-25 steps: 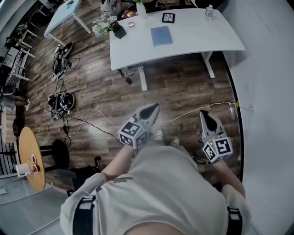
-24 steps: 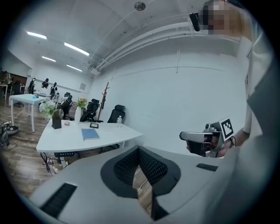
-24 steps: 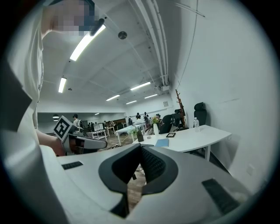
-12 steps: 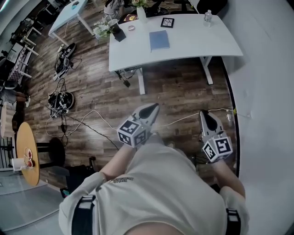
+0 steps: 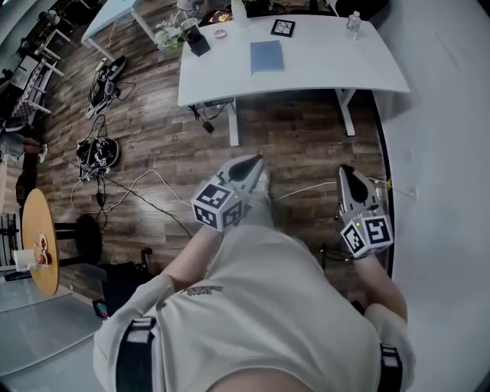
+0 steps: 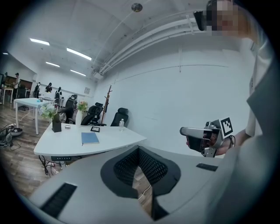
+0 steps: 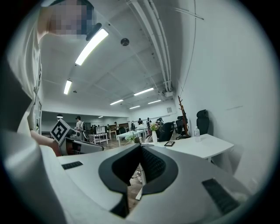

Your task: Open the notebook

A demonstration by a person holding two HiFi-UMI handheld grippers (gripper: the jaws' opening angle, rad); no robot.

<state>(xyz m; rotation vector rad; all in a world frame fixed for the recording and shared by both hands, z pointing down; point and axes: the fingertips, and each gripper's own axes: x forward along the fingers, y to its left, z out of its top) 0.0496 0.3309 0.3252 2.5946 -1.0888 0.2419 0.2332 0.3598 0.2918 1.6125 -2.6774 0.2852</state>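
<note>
As we walk up to the table [image 5: 321, 65], both grippers have moved a little way forward since a moment ago. A shoe [image 5: 264, 184] now shows just past the left one. The left gripper [image 5: 246, 165] is clenched with nothing in it. The right gripper [image 5: 348, 176] is clenched and bare too. So we think the job has not begun yet, and we are only on our way. The notebook [image 5: 266, 56] lies flat and closed on the far table, near its middle, well apart from both grippers. We judge we must get much closer before we can lift its cover.

The floor [image 5: 291, 145] is dark wood. At the near left stands a small round table [image 5: 37, 245], and cables [image 5: 130, 187] trail across the floor. On the white table, a plant [image 5: 170, 38] sits left of the notebook and a bottle [image 5: 353, 21] sits right of it. A white wall [image 5: 444, 153] runs down the right side.
</note>
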